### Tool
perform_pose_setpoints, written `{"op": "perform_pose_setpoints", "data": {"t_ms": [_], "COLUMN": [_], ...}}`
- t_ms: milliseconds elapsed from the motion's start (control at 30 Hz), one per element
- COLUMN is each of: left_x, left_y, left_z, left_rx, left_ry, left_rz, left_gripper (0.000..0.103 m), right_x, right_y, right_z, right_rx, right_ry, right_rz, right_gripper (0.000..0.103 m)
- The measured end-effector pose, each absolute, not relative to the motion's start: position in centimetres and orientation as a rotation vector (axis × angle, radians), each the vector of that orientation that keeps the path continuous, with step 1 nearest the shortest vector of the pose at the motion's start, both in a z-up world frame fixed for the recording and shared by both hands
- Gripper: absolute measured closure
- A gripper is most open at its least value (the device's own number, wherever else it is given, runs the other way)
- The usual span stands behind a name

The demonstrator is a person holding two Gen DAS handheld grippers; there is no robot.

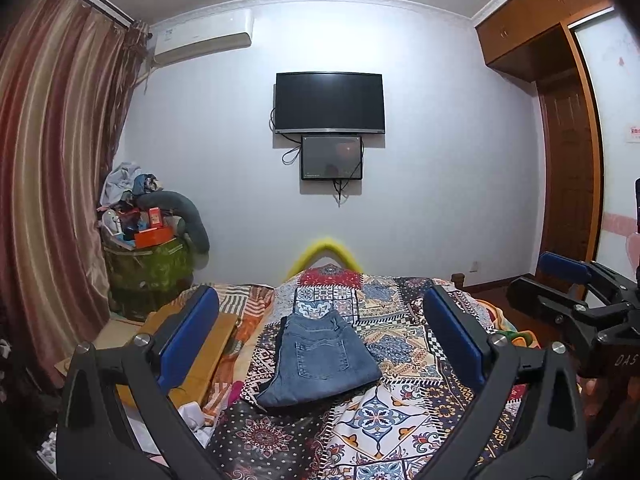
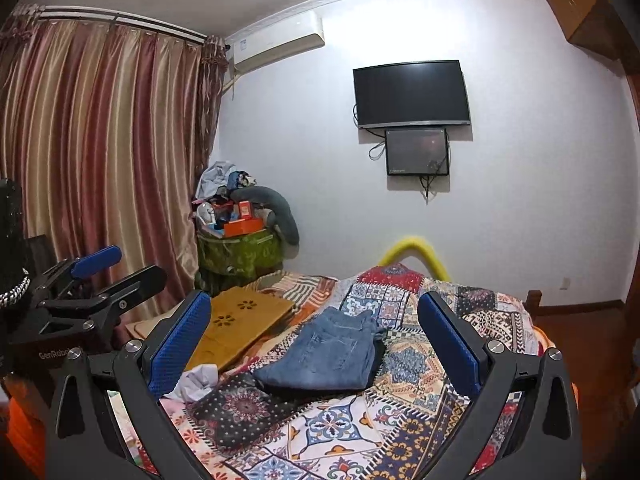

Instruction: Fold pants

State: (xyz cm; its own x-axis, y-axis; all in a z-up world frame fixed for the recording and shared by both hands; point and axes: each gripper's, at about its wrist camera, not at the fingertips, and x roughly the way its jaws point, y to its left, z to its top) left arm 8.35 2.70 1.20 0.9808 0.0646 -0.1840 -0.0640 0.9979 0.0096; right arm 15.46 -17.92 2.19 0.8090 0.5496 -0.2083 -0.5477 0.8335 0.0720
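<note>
Two hand-held grippers, left hand-held gripper (image 1: 320, 340) and right hand-held gripper (image 2: 314, 340), jaws apart, empty; folded jeans (image 1: 316, 364) on bed quilt (image 1: 400, 412); wooden board (image 2: 236, 324) beside, nothing blocking.

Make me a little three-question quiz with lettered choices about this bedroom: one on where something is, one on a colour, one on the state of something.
1. Where do the jeans lie?
A. on the patterned bedspread
B. on the wooden lap desk
C. on the floor

2. What colour are the pads on the tool fingers?
A. red
B. blue
C. white

3. What state are the jeans in?
A. spread out flat at full length
B. hanging from a tool
C. folded into a compact stack

Answers:
1 A, the denim rests directly on the patchwork cover, between the fingers in both wrist views.
2 B, each finger's inner face is blue.
3 C, the layers are doubled up with a back pocket on top, and both the left tool and right tool stand open, gripping nothing.
</note>
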Motion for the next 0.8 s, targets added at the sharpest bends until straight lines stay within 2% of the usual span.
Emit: {"op": "perform_pose_setpoints", "data": {"t_ms": [800], "left_x": [8.85], "left_y": [2.68], "left_z": [0.66], "left_rx": [-0.019], "left_ry": [0.200], "left_rz": [0.040], "left_gripper": [0.000], "right_x": [15.45], "right_y": [-18.73], "right_z": [2.34], "right_rx": [0.035], "right_ry": [0.254], "right_rz": [0.574], "right_gripper": [0.000]}}
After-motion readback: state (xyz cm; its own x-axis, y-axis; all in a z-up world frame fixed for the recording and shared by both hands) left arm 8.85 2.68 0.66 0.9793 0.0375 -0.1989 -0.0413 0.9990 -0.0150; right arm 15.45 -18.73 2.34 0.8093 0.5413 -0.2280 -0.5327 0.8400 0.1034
